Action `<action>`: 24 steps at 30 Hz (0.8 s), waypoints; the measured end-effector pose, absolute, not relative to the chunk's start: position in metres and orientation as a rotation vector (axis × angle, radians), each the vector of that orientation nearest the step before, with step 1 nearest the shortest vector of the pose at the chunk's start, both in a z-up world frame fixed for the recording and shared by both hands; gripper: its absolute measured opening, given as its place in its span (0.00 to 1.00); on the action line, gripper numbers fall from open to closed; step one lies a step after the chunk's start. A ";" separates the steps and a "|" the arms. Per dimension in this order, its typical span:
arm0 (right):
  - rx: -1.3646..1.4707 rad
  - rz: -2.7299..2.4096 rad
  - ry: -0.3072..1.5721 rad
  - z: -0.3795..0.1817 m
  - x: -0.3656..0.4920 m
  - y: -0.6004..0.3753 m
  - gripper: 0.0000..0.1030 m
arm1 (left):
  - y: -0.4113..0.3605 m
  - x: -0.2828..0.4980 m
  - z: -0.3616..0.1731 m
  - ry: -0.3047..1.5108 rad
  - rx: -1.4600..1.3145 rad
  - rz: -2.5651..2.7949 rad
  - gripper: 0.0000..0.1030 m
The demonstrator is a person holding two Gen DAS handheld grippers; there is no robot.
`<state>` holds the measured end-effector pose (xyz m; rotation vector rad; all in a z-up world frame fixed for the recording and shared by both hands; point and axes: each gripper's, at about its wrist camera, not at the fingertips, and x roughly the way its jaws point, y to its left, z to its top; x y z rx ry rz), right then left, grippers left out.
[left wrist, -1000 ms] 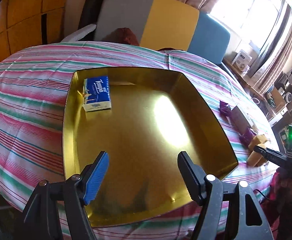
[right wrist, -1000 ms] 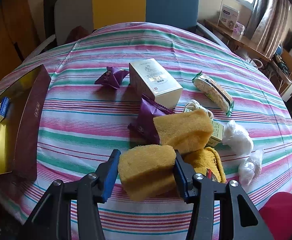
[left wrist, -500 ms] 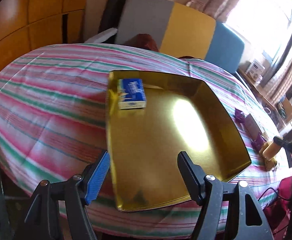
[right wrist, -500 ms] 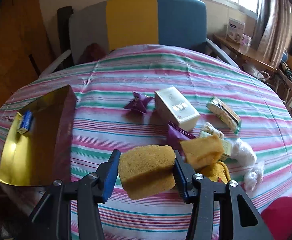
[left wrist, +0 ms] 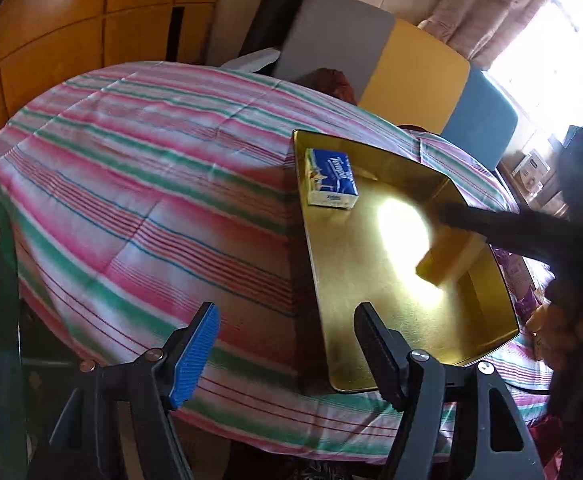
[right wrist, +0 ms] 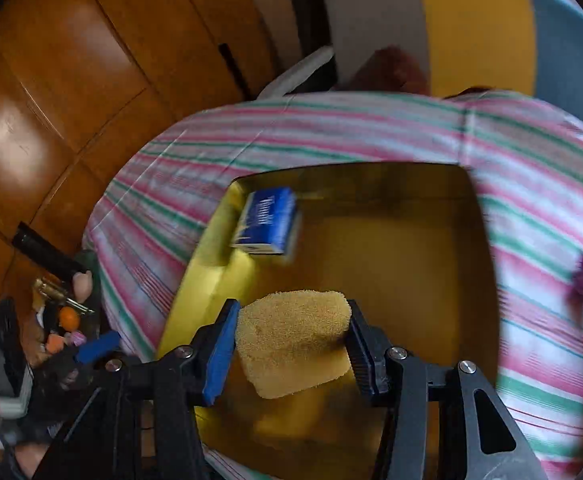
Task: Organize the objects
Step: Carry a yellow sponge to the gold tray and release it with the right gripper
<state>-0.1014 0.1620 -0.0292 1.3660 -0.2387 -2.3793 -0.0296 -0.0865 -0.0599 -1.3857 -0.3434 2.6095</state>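
A gold tray (left wrist: 311, 248) lies on the striped table; it also shows in the right wrist view (right wrist: 483, 264). A blue tissue pack (left wrist: 331, 178) lies in its far left corner, seen too in the right wrist view (right wrist: 267, 220). My right gripper (right wrist: 291, 344) is shut on a yellow sponge (right wrist: 291, 340) and holds it above the tray's inside. In the left wrist view that sponge (left wrist: 443, 256) hangs over the tray, blurred. My left gripper (left wrist: 287, 348) is open and empty, above the table's near edge, left of the tray.
The striped cloth (left wrist: 151, 184) covers the round table. A chair with grey, yellow and blue back (left wrist: 411, 68) stands behind it. Purple packets (left wrist: 523, 280) lie right of the tray. Wooden panels (right wrist: 71, 80) line the left wall.
My right gripper carried the sponge left from the pile to above the tray. My left gripper drew back to the left, off the tray.
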 end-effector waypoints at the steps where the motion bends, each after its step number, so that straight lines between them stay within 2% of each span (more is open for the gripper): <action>1: 1.391 -2.359 -0.246 -0.036 -0.113 0.150 0.51 | -0.087 -0.030 -0.061 -0.349 -1.388 2.608 0.69; 5: 1.468 -2.299 -0.293 -0.059 -0.151 0.110 0.57 | -0.090 -0.031 -0.063 -0.364 -1.387 2.603 0.69; 7: 1.477 -2.279 -0.339 -0.067 -0.159 0.102 0.74 | -0.092 -0.032 -0.065 -0.374 -1.395 2.603 0.69; 11: 1.449 -2.290 -0.379 -0.067 -0.157 0.100 0.84 | -0.094 -0.033 -0.067 -0.387 -1.403 2.600 0.69; 13: 1.438 -2.311 -0.370 -0.064 -0.151 0.106 0.92 | -0.093 -0.033 -0.067 -0.386 -1.403 2.603 0.69; 18: 1.411 -2.359 -0.317 -0.053 -0.132 0.124 1.00 | -0.089 -0.032 -0.064 -0.363 -1.394 2.609 0.69; 24: 1.331 -2.443 -0.146 -0.037 -0.096 0.143 1.00 | -0.079 -0.028 -0.055 -0.319 -1.368 2.612 0.69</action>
